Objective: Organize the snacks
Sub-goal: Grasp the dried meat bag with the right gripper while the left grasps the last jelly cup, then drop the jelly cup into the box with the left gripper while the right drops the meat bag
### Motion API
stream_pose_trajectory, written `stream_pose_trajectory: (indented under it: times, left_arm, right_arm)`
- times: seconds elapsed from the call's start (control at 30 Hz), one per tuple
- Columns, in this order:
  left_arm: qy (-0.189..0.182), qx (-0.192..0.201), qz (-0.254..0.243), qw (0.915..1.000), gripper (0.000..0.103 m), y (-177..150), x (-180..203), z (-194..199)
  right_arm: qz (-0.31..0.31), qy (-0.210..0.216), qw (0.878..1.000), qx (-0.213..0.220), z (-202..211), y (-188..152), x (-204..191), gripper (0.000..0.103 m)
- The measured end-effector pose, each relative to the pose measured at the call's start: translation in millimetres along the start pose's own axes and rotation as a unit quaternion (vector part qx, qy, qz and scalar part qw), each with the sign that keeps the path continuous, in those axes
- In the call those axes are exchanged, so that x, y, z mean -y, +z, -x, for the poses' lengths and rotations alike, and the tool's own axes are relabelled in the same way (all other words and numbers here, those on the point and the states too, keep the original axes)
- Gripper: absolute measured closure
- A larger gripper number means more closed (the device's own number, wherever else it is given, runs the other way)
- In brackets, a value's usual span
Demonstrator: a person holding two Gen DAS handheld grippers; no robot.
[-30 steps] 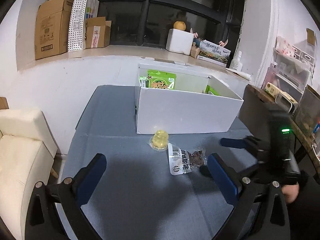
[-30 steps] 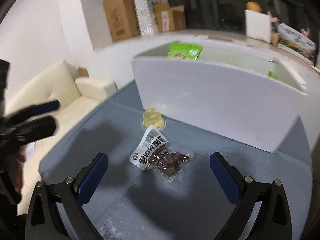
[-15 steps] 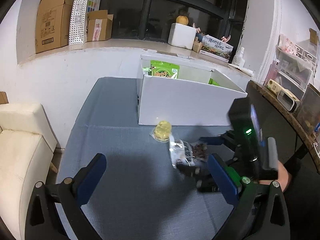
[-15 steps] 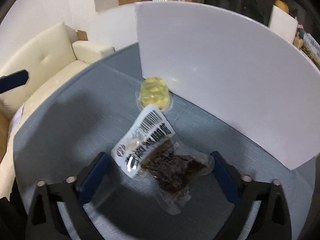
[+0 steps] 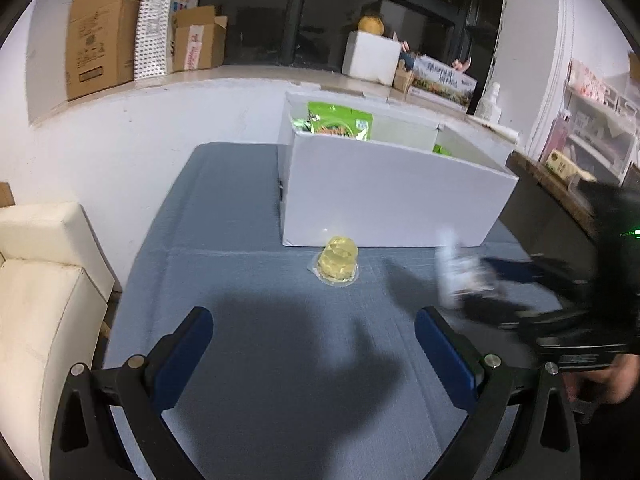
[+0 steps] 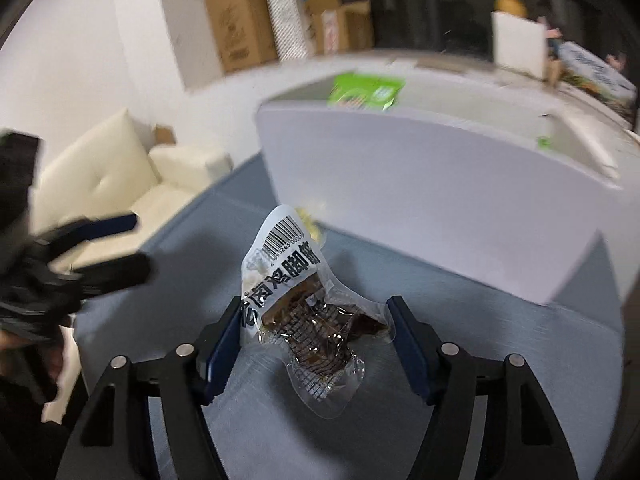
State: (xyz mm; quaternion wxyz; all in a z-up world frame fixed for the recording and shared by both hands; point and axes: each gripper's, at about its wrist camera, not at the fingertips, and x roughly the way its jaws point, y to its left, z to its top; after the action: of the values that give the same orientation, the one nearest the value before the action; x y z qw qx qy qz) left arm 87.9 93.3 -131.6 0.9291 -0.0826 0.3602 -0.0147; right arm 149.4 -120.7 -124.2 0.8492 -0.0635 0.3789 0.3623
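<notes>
I am mid-pickup: my right gripper (image 6: 312, 340) has its jaws closing on the vacuum-packed meat snack (image 6: 308, 312), pads pressing its edges, packet tilted up in front of the white box (image 6: 420, 200). Next I judge it must clear the box's near wall. My left gripper (image 5: 314, 348) hangs wide open, empty, short of the jelly cup (image 5: 337, 263) against the box's front on the worktop (image 5: 240, 240).

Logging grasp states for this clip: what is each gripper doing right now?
Left gripper: open, holding nothing.
Right gripper: fingers closing on the meat snack packet, lifted off the table.
</notes>
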Motion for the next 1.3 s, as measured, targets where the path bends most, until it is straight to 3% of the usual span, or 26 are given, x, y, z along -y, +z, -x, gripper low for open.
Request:
stream_pose_trajectory:
  times: [0.23,0.4,0.47,0.53,0.57,0.6,0.87,1.1,1.3]
  left_arm:
    - [0.011,-0.026,-0.021,0.9994,0.0,26,25,-60]
    - [0.028,-0.04,-0.027,0.9984,0.001,40,34,-94]
    - [0.034,-0.048,-0.027,0.9979,0.013,41,34,-104]
    - [0.044,-0.067,-0.034,0.9962,0.046,39,35,-115]
    - [0.043,-0.076,-0.035,0.9956,0.052,38,34,-118]
    - [0.041,-0.066,-0.035,0.9964,0.057,38,34,-115]
    - [0.015,-0.032,-0.026,0.999,0.058,28,29,-84]
    - [-0.026,0.04,-0.026,0.9985,0.058,26,39,-5]
    - [-0.052,0.065,-0.018,0.9964,0.058,18,44,49]
  right_arm:
    - [-0.039,-0.021,0.998,0.04,49,-13,18,0.029]
    - [-0.052,-0.02,0.997,0.053,56,-17,21,0.029]
    - [-0.055,-0.018,0.997,0.056,59,-16,22,0.029]
    - [-0.056,-0.018,0.997,0.056,59,-17,22,0.029]
    - [-0.056,-0.017,0.997,0.057,59,-17,22,0.029]
    - [-0.055,-0.016,0.997,0.056,59,-17,22,0.029]
    - [-0.051,-0.014,0.997,0.055,57,-20,18,0.029]
    - [-0.051,-0.016,0.996,0.066,62,-20,17,0.029]
    - [-0.048,-0.017,0.996,0.074,67,-20,11,0.029]
